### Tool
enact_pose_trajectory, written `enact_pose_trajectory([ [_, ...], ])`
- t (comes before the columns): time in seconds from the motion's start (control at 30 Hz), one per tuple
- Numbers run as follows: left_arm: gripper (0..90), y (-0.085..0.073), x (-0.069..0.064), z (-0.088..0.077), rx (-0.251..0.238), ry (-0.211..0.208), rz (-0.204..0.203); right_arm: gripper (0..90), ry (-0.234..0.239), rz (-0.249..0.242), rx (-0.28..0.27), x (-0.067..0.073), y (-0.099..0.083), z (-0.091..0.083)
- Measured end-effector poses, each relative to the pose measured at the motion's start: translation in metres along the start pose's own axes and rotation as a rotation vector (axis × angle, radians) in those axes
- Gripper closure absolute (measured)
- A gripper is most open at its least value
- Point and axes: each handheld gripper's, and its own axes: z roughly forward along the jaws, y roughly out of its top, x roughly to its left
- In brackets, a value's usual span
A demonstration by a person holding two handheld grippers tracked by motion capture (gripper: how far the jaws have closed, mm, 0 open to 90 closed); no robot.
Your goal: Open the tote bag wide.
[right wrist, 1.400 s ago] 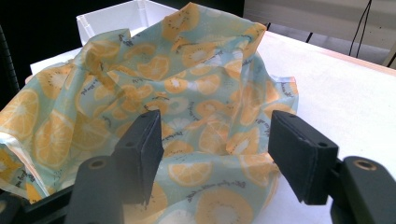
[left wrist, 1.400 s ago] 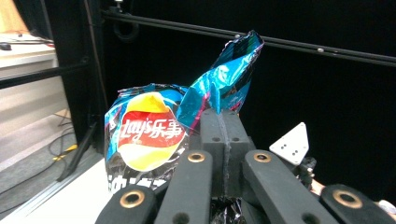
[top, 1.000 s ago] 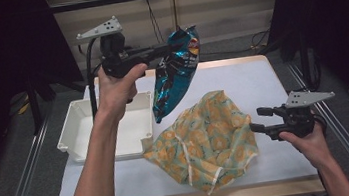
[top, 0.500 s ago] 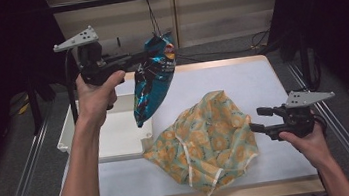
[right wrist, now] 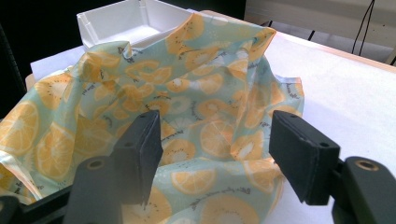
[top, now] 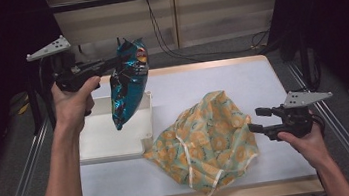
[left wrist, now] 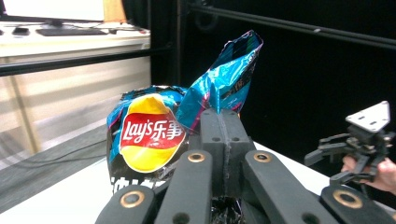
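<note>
The left claw (top: 116, 61) gripped a Lay's chip bag (top: 129, 86) above the white tray (top: 145, 115), not yet released; the right claw (top: 258, 120) waited open beside the fruit-print cloth bag (top: 208, 139).

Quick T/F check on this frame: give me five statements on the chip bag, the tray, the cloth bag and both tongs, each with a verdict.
1. The left tongs are shut on the chip bag. True.
2. The chip bag lies flat inside the white tray. False: it hangs in the air above the tray's right wall, held by its top.
3. The right tongs are clamped on the cloth bag. False: their jaws stand open beside its right edge, with nothing between the pads.
4. The cloth bag has an orange-slice print. True.
5. The cloth bag sits in the tray. False: it lies on the table, to the tray's right.
</note>
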Motion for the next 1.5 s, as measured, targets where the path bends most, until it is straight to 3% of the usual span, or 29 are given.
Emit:
enact_pose_trajectory([
  [0.1, 90.0, -0.001, 0.006, -0.009, 0.000, 0.043, -0.003, 34.3, -0.001, 0.001, 0.000, 0.000, 0.000, 0.000],
  [0.37, 90.0, -0.013, 0.022, -0.022, 0.015, 0.104, -0.017, 34.3, -0.003, 0.003, -0.001, 0.000, 0.000, 0.000],
  [0.63, 90.0, -0.027, 0.037, -0.029, 0.015, 0.163, -0.073, 34.3, -0.001, 0.000, 0.002, 0.000, 0.000, 0.002],
  [0.77, 90.0, -0.031, 0.042, -0.033, 0.017, 0.195, -0.081, 34.3, -0.002, 0.003, 0.001, 0.000, 0.000, 0.001],
  [0.83, 90.0, -0.035, 0.045, -0.033, 0.018, 0.217, -0.088, 34.3, -0.002, 0.002, 0.000, 0.000, 0.000, 0.001],
  [0.9, 90.0, -0.037, 0.048, -0.032, 0.033, 0.273, -0.089, 34.2, -0.001, -0.004, 0.006, 0.000, 0.000, 0.002],
  [1.2, 90.0, -0.063, 0.066, -0.023, 0.051, 0.287, -0.150, 34.2, -0.002, 0.000, 0.004, 0.000, 0.000, 0.001],
  [1.5, 90.0, -0.083, 0.076, -0.007, 0.084, 0.288, -0.175, 34.1, 0.000, -0.003, 0.008, 0.000, 0.000, 0.002],
])
